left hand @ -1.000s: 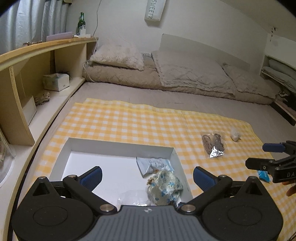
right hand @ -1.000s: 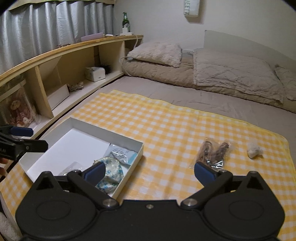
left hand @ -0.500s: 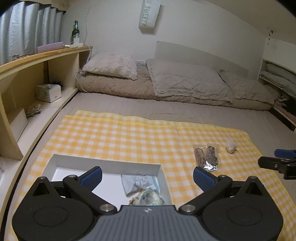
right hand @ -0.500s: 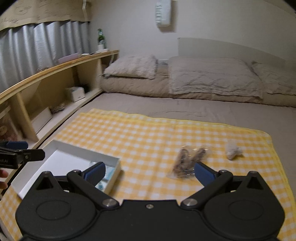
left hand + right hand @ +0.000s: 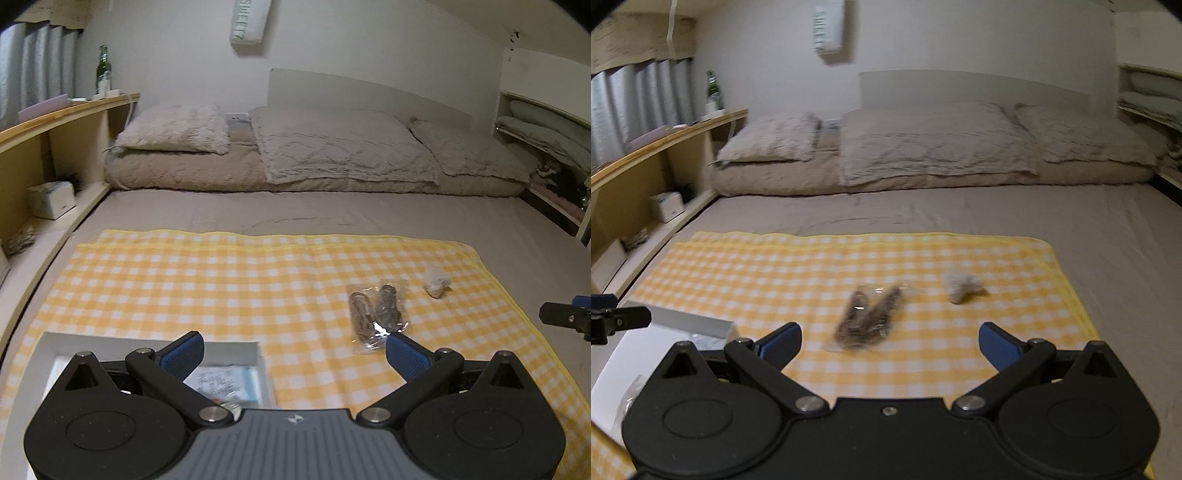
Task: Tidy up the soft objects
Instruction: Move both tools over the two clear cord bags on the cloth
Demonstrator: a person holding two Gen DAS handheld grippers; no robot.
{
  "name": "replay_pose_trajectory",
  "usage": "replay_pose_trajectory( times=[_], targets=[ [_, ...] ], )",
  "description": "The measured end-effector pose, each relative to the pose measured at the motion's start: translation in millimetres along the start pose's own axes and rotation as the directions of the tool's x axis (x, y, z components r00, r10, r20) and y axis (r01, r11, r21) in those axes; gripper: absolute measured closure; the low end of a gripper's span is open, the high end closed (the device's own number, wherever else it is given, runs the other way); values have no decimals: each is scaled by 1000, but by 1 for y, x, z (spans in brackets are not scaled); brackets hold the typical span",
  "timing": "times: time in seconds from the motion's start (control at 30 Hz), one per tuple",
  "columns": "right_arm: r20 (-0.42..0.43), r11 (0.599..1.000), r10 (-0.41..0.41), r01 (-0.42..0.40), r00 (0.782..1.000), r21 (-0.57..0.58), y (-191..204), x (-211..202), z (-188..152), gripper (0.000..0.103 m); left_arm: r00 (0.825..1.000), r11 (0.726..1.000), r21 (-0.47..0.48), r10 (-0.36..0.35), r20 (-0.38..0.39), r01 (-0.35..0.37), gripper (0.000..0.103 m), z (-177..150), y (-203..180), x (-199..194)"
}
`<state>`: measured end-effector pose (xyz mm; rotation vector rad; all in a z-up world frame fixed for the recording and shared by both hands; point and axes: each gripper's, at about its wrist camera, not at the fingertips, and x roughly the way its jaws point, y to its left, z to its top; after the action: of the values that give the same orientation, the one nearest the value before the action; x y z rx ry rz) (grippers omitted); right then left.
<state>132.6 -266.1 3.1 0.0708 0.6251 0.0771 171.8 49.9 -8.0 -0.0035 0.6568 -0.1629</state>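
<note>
A yellow checked cloth lies on the bed. On it rest a clear packet of brown cords and a small pale bundle. At the near left a white box holds a light blue packet. My left gripper hangs open and empty above the box's right end. My right gripper is open and empty, just short of the cord packet. Its tip shows at the right edge of the left wrist view.
Beige pillows and a folded quilt line the headboard. A wooden shelf runs along the left with a green bottle and a tissue box. Grey sheet surrounds the cloth.
Both grippers have pulled back and tilted up from the box. The floral pouch in the box is now hidden under the left gripper. The right gripper swung right toward the cord packet.
</note>
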Motion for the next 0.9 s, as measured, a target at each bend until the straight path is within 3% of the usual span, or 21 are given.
replay_pose_trajectory(
  times=[0.23, 0.6, 0.9],
  targets=[
    [3, 995, -41, 41, 999, 87, -38, 10, 0, 0, 1000, 1000, -14, -22, -14, 22, 0, 12, -36, 38],
    [4, 988, -89, 88, 996, 130, -67, 49, 9, 0, 998, 999, -29, -26, -59, 24, 0, 21, -77, 120],
    [-58, 969, -50, 63, 997, 239, -80, 108, 19, 0, 995, 997, 17, -78, -63, 79, 0, 13, -93, 180]
  ],
)
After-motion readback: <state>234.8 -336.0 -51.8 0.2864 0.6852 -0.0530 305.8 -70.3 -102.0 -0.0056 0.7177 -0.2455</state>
